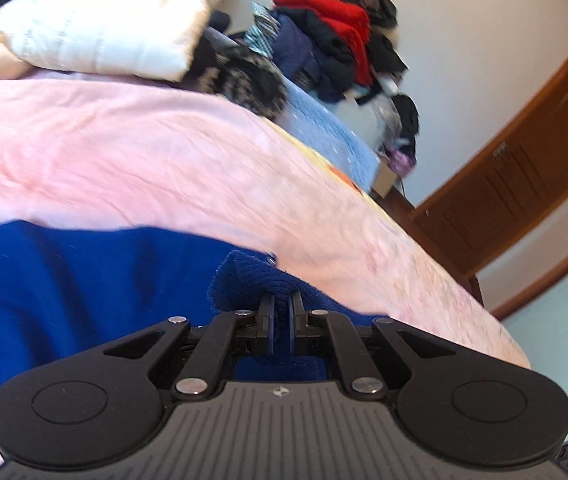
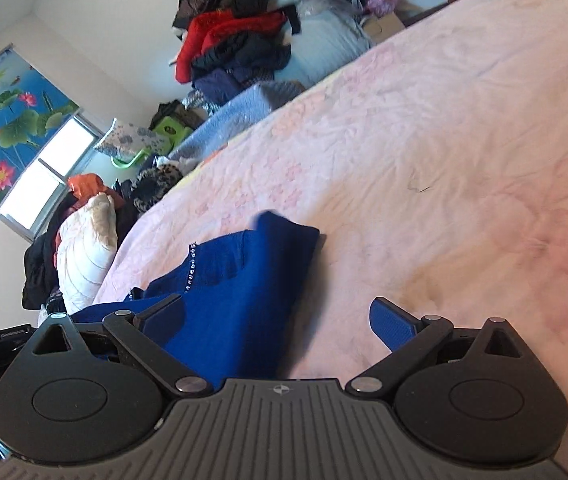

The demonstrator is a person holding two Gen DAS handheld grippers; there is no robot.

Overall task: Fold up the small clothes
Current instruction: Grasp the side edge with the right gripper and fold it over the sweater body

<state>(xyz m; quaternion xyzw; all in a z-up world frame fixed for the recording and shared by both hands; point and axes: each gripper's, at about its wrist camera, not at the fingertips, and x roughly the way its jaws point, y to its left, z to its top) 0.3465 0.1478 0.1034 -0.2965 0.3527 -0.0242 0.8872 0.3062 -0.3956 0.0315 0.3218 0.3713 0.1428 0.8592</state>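
Observation:
A royal-blue knit garment (image 1: 63, 280) lies on the pink bedspread (image 1: 123, 152). My left gripper (image 1: 282, 300) is shut on a bunched edge of the blue garment, which folds over the fingertips. In the right wrist view the same garment (image 2: 239, 288) shows partly folded, with a row of small studs near its neckline. My right gripper (image 2: 279, 316) is open and empty, low over the bedspread (image 2: 444, 140), with its left finger by the garment's edge.
A white quilted jacket (image 1: 103, 20) lies at the far side of the bed. A tall pile of clothes (image 1: 336, 40) with a red item stands against the wall. A wooden door (image 1: 524, 168) is at the right. A window (image 2: 43, 176) is at left.

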